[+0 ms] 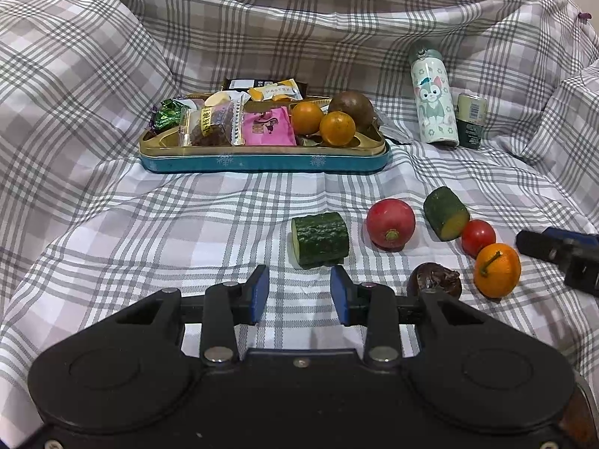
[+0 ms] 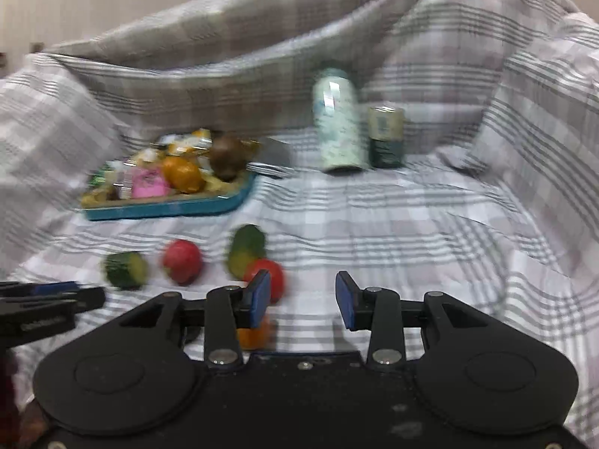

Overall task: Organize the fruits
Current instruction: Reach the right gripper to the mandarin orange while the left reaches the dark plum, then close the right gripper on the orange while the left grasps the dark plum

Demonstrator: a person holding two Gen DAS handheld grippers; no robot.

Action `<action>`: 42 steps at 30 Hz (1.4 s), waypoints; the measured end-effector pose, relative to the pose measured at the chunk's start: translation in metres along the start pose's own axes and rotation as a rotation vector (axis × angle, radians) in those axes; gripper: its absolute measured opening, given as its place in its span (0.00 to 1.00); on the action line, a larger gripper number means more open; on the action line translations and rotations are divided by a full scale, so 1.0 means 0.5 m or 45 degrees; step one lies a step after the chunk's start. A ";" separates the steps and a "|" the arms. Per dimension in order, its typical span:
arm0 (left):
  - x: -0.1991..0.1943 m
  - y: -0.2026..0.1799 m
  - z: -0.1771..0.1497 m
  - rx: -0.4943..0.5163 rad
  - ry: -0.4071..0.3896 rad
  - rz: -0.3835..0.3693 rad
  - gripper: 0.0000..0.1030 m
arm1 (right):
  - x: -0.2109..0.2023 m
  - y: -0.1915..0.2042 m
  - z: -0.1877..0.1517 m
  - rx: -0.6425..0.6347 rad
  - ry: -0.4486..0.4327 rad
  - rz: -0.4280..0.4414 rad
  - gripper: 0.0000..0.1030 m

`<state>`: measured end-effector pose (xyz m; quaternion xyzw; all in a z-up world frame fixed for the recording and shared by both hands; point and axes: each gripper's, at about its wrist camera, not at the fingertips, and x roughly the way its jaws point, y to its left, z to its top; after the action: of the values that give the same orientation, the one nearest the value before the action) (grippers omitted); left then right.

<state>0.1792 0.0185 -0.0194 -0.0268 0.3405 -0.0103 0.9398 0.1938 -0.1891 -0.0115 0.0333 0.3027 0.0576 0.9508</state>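
Observation:
A teal tin tray (image 1: 262, 161) holds snack packets, two oranges (image 1: 337, 128) and a brown fruit (image 1: 352, 106). On the plaid cloth lie a cucumber piece (image 1: 320, 238), a big red tomato (image 1: 390, 223), a second cucumber piece (image 1: 445, 212), a small tomato (image 1: 478, 237), an orange (image 1: 497, 270) and a dark brown fruit (image 1: 434, 278). My left gripper (image 1: 299, 292) is open and empty, just in front of the first cucumber piece. My right gripper (image 2: 302, 295) is open and empty; its view is blurred, with the small tomato (image 2: 277, 273) by its left finger. The right gripper also shows at the left wrist view's right edge (image 1: 561, 252).
A cartoon-cat bottle (image 1: 434, 101) and a small green can (image 1: 471, 119) stand at the back right. The plaid cloth (image 1: 187, 232) rises in folds on the left, back and right. The tray (image 2: 168, 209) and bottle (image 2: 338, 119) appear blurred in the right wrist view.

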 end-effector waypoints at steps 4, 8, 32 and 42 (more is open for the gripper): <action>-0.001 0.001 0.000 0.001 -0.003 -0.009 0.43 | -0.004 0.033 -0.008 -0.098 0.007 0.065 0.39; 0.000 0.002 0.001 -0.001 -0.001 -0.007 0.43 | 0.009 0.049 -0.014 -0.172 0.031 0.014 0.39; -0.015 -0.023 -0.009 0.052 -0.009 -0.119 0.44 | 0.052 0.047 -0.024 -0.189 0.115 -0.075 0.48; -0.025 -0.057 -0.017 0.151 0.031 -0.243 0.44 | 0.072 0.027 -0.015 -0.101 0.191 -0.055 0.41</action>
<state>0.1642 -0.0098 -0.0162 -0.0032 0.3467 -0.1203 0.9302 0.2173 -0.1710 -0.0370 -0.0153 0.3711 0.0516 0.9270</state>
